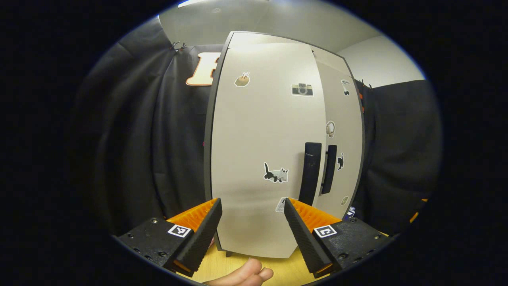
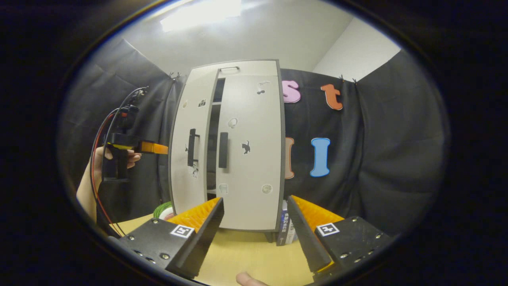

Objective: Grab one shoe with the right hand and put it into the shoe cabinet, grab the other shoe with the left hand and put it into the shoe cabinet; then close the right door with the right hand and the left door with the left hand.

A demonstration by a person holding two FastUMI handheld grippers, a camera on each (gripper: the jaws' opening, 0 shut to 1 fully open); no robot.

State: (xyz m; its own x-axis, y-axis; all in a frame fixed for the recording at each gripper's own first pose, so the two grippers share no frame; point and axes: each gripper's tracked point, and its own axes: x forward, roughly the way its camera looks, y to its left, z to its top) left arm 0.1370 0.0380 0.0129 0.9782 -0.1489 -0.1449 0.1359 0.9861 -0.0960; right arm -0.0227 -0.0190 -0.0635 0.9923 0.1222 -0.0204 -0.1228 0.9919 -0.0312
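Left gripper [image 1: 252, 206] had its fingers spread wide with nothing between them, hovering over the pale wooden tabletop [image 1: 222, 266], a fingertip of the holding hand [image 1: 248, 275] at the bottom edge. Just ahead stood the tall off-white two-door shoe cabinet [image 1: 254, 159], its left door [image 1: 262, 131] facing the camera, black vertical bar handle [image 1: 310, 173] near its inner edge, animal and camera stickers on the panels. Right gripper [image 2: 254, 207] was likewise parted and empty, farther back from the cabinet. In the right gripper view the right door [image 2: 250, 131] looked nearly shut; the left door stood slightly ajar, a dark gap between them. Shoes weren't visible; can't tell their position.
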